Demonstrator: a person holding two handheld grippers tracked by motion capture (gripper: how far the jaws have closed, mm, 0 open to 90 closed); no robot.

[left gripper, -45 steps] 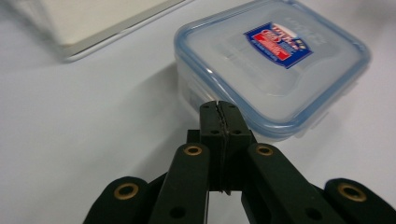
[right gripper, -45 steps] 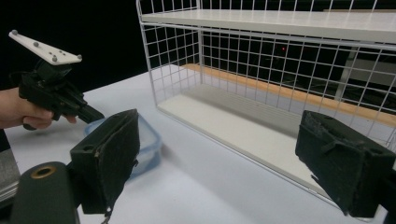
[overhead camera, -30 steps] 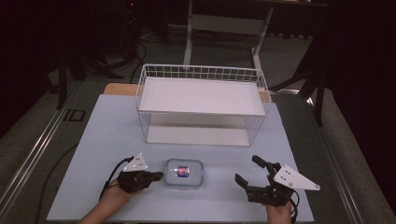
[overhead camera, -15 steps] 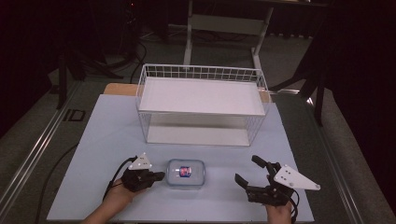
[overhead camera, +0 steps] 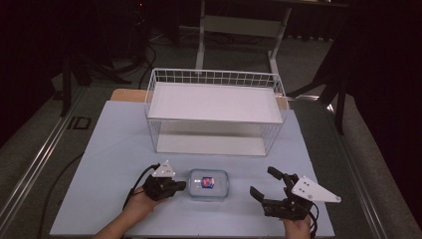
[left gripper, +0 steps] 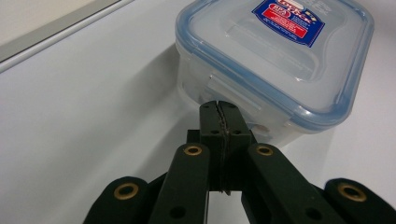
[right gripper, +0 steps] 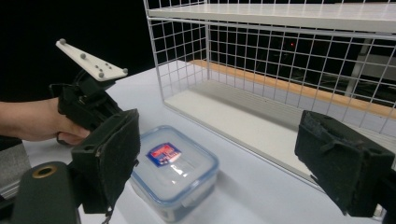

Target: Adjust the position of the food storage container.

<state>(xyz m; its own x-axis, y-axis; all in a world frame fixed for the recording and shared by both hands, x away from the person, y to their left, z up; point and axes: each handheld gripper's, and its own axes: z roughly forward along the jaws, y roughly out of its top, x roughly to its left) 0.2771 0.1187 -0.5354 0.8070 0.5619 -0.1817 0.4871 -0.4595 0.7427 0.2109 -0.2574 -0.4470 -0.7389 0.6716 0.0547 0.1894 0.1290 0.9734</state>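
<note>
A clear plastic box (overhead camera: 209,184) with a blue-rimmed lid and a red and blue label lies on the pale table (overhead camera: 114,144), near its front edge. My left gripper (overhead camera: 182,185) is shut and points at the box's left side. In the left gripper view its closed tips (left gripper: 218,106) sit right at the side clasp of the box (left gripper: 280,42), with nothing between them; I cannot tell if they touch it. To the right of the box, and apart from it, my right gripper (overhead camera: 262,181) stands open. The box (right gripper: 175,163) lies ahead between its pads (right gripper: 109,154).
A white wire basket (overhead camera: 214,78) with a white shelf board on top stands behind the box, its front mesh (right gripper: 261,46) close ahead of my right gripper. Bare table lies left and right of the basket. Dark floor and stand legs surround the table.
My left gripper has slid to the right, up to the box's left side, and stayed shut. The right gripper and the box have not moved.
</note>
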